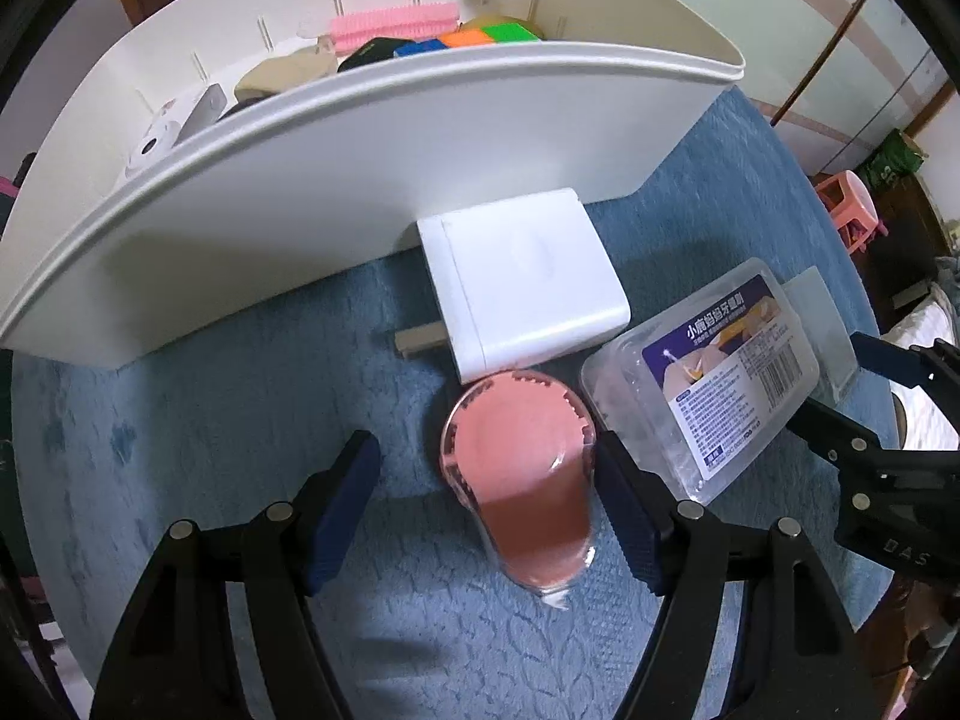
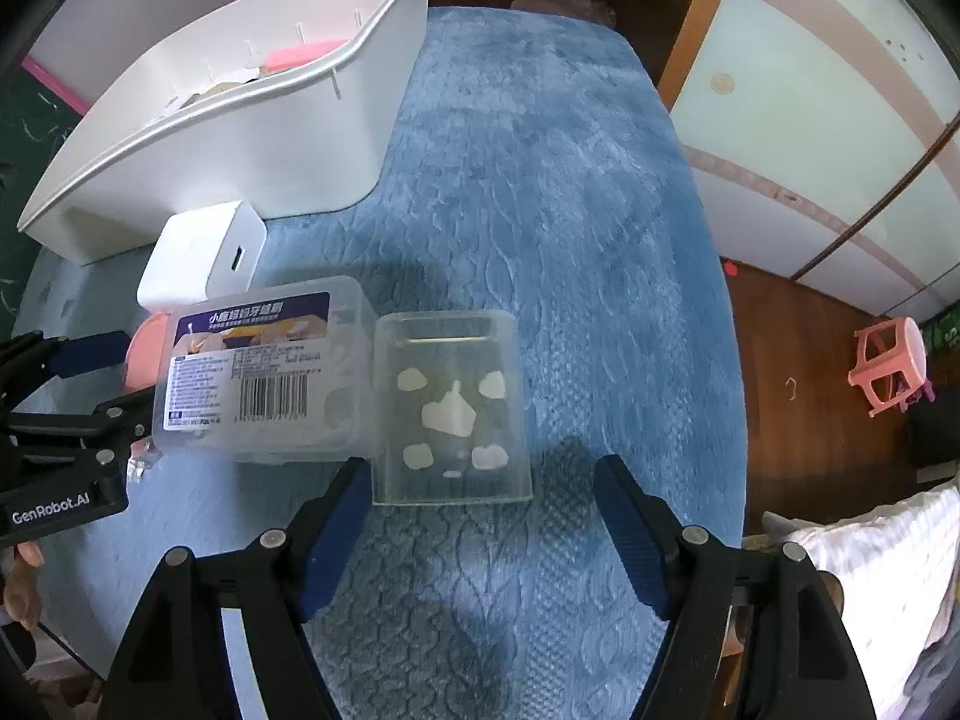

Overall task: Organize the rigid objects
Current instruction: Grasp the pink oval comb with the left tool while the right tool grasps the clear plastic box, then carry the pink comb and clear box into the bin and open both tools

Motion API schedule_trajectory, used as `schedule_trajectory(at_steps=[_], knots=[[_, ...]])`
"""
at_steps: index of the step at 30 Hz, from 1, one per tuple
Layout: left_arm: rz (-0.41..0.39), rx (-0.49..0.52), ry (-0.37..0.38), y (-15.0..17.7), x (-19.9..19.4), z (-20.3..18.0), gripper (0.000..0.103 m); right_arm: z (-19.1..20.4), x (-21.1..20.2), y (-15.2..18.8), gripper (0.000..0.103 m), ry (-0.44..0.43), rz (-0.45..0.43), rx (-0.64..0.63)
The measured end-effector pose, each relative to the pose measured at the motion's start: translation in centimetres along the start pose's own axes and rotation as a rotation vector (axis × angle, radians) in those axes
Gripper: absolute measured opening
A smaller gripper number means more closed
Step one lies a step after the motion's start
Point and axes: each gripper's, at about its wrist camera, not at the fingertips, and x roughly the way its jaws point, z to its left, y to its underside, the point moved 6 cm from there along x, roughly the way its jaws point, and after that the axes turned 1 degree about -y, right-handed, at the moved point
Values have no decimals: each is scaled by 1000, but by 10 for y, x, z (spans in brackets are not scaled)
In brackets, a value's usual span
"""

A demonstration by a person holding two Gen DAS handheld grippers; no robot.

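A pink round container in clear wrap lies on the blue cloth between the open fingers of my left gripper, its right side against the right finger. A white charger block lies just beyond it, against the white bin. A clear floss-pick box with a purple label lies to the right. In the right wrist view my right gripper is open and empty just below a clear plastic box, beside the labelled box. The left gripper shows at the left.
The white bin holds a pink brush, a colourful cube, a white camera and other items. The blue cloth covers the table, which ends at the right. A pink stool stands on the floor.
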Motion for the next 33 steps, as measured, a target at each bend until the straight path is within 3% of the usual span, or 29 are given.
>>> schedule_trajectory(at_steps=[8,9,11,18,26,33], knots=[[-14,8,-18,-6,3,-1,74,6,7,-3,51,-22,-10,-23],[-17,10,-17,-6,3,-1,72,7,7,-3,51,-27,-12,-27],[-26,20,-12,-4,1,-4,54,8,6,-2,50,-23,-18,-34],[-33,15,16,9,-11,6,53,9,-13,6,50,-27,-49,-11],[-103,25,13,19,-69,31,53,10,-57,15,50,-80,-88,54],[-207,-7,-17,-15,-151,71,53,30,-127,-16,50,-155,-211,61]])
